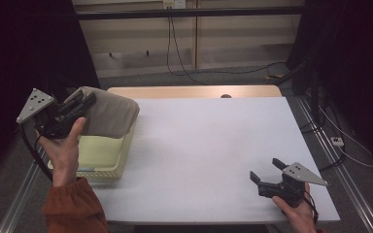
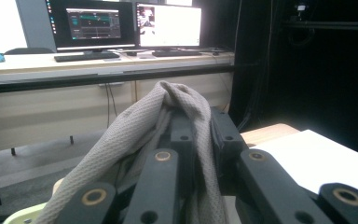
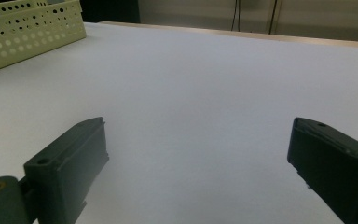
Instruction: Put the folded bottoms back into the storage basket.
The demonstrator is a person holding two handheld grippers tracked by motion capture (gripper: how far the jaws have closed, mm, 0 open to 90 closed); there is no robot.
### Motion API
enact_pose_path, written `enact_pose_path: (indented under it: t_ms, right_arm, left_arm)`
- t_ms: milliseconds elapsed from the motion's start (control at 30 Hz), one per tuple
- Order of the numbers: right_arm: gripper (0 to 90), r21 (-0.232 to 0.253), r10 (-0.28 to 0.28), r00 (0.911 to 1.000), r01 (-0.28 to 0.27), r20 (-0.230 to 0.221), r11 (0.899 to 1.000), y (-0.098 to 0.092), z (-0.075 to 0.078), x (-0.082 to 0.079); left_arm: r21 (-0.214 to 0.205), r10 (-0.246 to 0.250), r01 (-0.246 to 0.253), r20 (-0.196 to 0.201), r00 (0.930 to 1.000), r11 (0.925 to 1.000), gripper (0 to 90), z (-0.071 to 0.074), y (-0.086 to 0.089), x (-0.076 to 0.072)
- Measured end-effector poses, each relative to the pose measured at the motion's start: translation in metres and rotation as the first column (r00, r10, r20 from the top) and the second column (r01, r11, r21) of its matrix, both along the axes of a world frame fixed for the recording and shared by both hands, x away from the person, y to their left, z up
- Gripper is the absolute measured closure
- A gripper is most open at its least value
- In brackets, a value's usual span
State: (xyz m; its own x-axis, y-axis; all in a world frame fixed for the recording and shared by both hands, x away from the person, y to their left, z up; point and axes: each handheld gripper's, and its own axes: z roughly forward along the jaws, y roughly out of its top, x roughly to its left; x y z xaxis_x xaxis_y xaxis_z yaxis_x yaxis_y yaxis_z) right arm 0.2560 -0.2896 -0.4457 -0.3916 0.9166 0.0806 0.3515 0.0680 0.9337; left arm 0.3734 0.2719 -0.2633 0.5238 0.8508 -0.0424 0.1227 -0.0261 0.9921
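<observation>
Left gripper [image 1: 80,104] clamps cloth [image 1: 109,114] above basket [image 1: 121,162], 9 o'clock | right gripper [image 1: 267,177] wide, empty | advise lifting clear of rim.

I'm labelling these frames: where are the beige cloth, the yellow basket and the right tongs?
beige cloth [image 1: 109,114]: high view, middle of the draped fabric.
yellow basket [image 1: 102,170]: high view, near rim.
right tongs [image 1: 266,169]: high view, midway between the open tips.

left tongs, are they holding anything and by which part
Yes: the left tongs are shut on the beige cloth, pinching a bunched fold at its top, above the yellow basket. The right tongs are open, holding nothing.
</observation>
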Motion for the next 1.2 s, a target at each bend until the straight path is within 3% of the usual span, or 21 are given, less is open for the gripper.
enact_pose_path:
  t_ms: [233, 467, 633, 933, 1200]
  right_arm:
    - [4.4, 0.003, -0.001, 1.0, 0.001, 0.0, 1.0, 0.0, 0.0, 0.0]
    - [4.5, 0.001, 0.0, 1.0, 0.0, 0.002, 1.0, 0.0, 0.0, 0.0]
    - [4.5, 0.001, 0.001, 1.0, -0.001, 0.002, 1.0, 0.0, 0.0, 0.0]
    - [4.5, -0.002, 0.003, 1.0, -0.003, 0.002, 1.0, 0.0, 0.0, 0.0]
    - [4.5, -0.002, 0.005, 1.0, -0.005, 0.002, 1.0, 0.0, 0.0, -0.001]
  left_arm:
    - [0.006, 0.011, -0.011, -0.006, 0.9999, 0.9999, 82.0, -0.001, 0.012, -0.001]
    - [0.036, 0.019, -0.018, -0.046, 0.9987, 0.9992, 82.0, -0.005, 0.016, 0.004]
    - [0.036, 0.024, -0.021, -0.071, 0.9972, 0.9991, 82.0, -0.01, 0.022, 0.008]
    - [0.036, 0.029, -0.024, -0.138, 0.99, 0.999, 82.0, -0.022, 0.036, 0.017]
    - [0.045, 0.025, -0.016, -0.207, 0.978, 0.9988, 82.0, -0.036, 0.046, 0.028]
